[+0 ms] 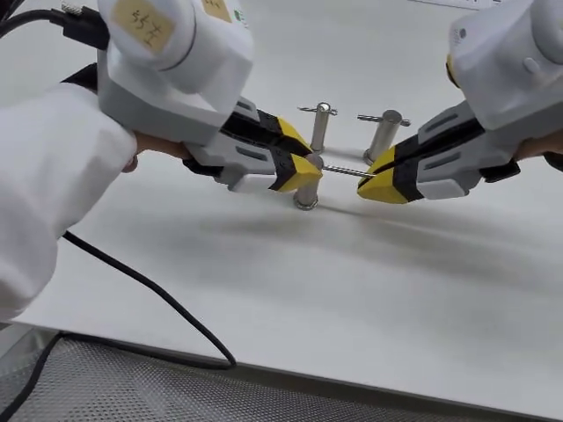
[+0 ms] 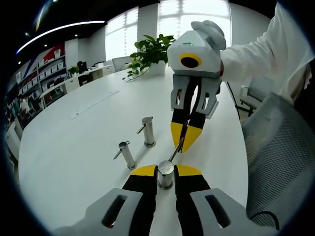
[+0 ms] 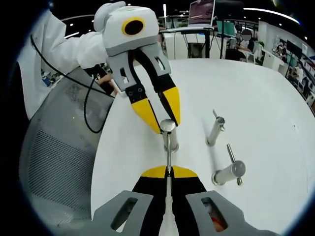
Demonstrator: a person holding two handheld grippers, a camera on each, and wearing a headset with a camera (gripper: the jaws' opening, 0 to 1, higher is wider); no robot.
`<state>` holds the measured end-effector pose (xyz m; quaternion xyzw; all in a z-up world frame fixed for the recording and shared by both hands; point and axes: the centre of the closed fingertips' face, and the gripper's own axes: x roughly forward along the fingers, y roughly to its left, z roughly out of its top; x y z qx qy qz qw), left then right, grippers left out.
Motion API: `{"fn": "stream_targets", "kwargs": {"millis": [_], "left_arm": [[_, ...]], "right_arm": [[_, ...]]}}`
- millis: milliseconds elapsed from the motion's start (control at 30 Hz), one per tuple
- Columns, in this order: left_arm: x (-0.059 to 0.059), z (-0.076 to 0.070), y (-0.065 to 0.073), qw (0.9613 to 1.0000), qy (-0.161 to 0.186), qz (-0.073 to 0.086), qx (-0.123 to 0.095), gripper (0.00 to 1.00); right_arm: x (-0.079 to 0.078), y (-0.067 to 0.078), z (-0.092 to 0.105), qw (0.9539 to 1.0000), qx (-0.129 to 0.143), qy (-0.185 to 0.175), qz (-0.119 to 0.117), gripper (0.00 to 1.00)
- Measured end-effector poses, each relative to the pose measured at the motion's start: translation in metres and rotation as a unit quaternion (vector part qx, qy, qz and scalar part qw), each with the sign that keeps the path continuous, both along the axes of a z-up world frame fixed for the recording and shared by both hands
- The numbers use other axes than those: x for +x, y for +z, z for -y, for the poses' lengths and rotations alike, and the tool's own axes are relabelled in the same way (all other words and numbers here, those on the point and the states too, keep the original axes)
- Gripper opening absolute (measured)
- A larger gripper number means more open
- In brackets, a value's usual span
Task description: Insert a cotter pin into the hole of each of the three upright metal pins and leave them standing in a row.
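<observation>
The left tool (image 2: 166,170) is pressed onto the near metal pin (image 2: 166,175), one yellow-tipped jaw against each side of its shaft. The pin stands upright on the white counter (image 1: 290,290), right between the jaw tips. Facing it tip to tip, the right tool (image 3: 168,171) is clamped on a loose cotter pin (image 3: 168,150). It pinches one end, so the thin wire runs straight out ahead of its jaws to the head of the near metal pin. The wire's far end meets that head; whether it sits inside the hole I cannot tell, as the left tool's jaws crowd the spot

Two more pins stand beyond both tools' tips, off to the left of the left tool's jaws and to the right of the right tool's. The second metal pin (image 1: 320,132), just behind the left tool's tips, carries a seated cotter pin (image 1: 308,110) through the hole near its top. The third metal pin (image 1: 383,136), just beyond the right tool's tips, holds another seated cotter pin (image 1: 369,117) the same way, with wire showing on both sides. Both pins are upright, apart from each other and from either tool

A white sleeve (image 1: 53,185) reaches in behind the left tool, and a black cable (image 1: 167,303) trails across the counter below it
</observation>
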<state>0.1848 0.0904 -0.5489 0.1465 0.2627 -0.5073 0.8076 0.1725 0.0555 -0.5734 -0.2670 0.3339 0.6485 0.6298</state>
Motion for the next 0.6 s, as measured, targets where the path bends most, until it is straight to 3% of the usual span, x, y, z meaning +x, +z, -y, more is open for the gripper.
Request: {"fn": "stream_targets", "kwargs": {"millis": [600], "left_arm": [[-0.002, 0.006, 0.000, 0.9999, -0.007, 0.001, 0.008, 0.10]], "right_arm": [[0.006, -0.002, -0.012, 0.9999, -0.001, 0.014, 0.006, 0.00]]}}
